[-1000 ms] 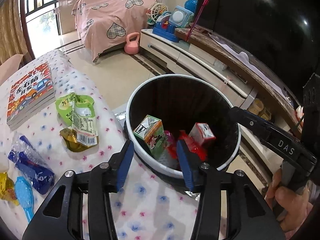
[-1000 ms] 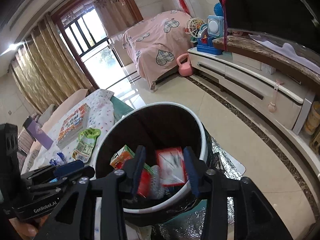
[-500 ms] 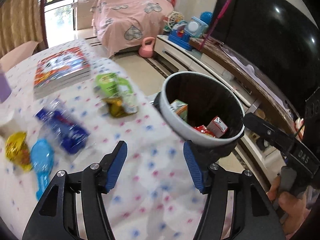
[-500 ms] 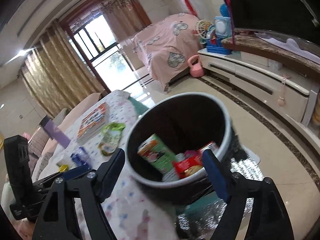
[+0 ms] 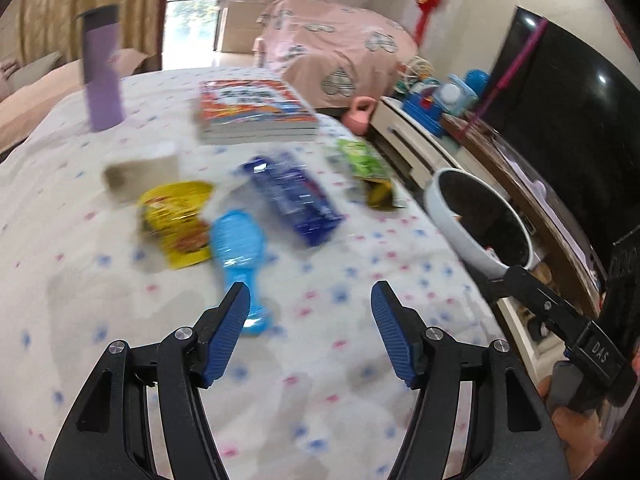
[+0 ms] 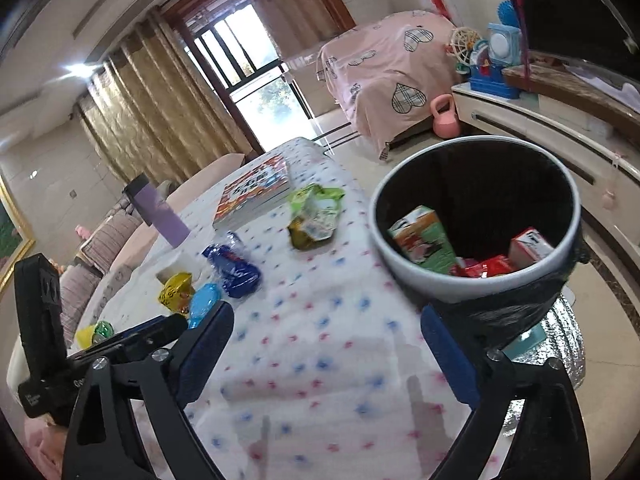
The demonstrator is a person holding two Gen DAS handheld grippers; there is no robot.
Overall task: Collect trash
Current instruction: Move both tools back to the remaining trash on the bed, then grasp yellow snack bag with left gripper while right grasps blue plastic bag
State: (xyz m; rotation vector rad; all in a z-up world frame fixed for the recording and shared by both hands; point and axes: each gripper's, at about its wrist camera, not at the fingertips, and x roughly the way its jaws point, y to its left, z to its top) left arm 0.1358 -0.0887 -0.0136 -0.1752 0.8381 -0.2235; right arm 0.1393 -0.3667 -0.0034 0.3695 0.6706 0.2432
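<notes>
A matt white cloth with small printed dots is covering the table. The gripper fingers are showing ribbed blue pads on smooth black plastic. A blue wrapper and a yellow wrapper are gleaming like glossy film. The bin is showing a smooth white rim over a shiny black liner, with printed paper cartons lying inside. The floor is looking like polished tile.

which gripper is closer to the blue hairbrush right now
Left. The left gripper hangs open just above the blue hairbrush, its left finger over the handle end. The right gripper, also open, sits farther back toward the trash bin.
</notes>
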